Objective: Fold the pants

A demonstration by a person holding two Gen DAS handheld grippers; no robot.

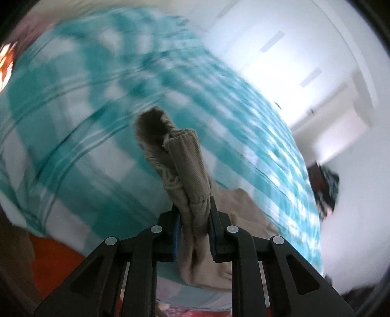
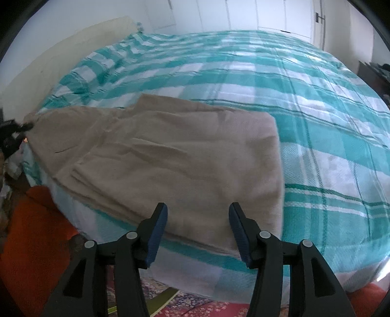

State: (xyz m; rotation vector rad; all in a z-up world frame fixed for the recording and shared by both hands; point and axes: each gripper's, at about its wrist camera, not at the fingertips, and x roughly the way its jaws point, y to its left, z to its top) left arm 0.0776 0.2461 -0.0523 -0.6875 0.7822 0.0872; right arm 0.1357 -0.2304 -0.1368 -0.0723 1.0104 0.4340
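Note:
The beige pants (image 2: pixel 170 151) lie folded in layers on the near part of a bed, reaching its front edge. My right gripper (image 2: pixel 198 214) hovers over that near edge, open, with its blue pads apart and not pressing the cloth. At the far left of the right wrist view, my left gripper (image 2: pixel 11 136) holds a corner of the pants lifted off the bed. In the blurred left wrist view, the left gripper (image 1: pixel 193 212) is shut on a bunched, hemmed end of the pants (image 1: pixel 187 170), which sticks up between the pads.
A teal-and-white checked cover (image 2: pixel 292 97) spreads over the whole bed. A cream headboard (image 2: pixel 61 48) stands at the left, white wardrobe doors (image 2: pixel 243 12) behind, and dark furniture (image 2: pixel 373 73) at the right. An orange cloth (image 2: pixel 31 219) and a patterned rug (image 2: pixel 195 307) lie below the bed's edge.

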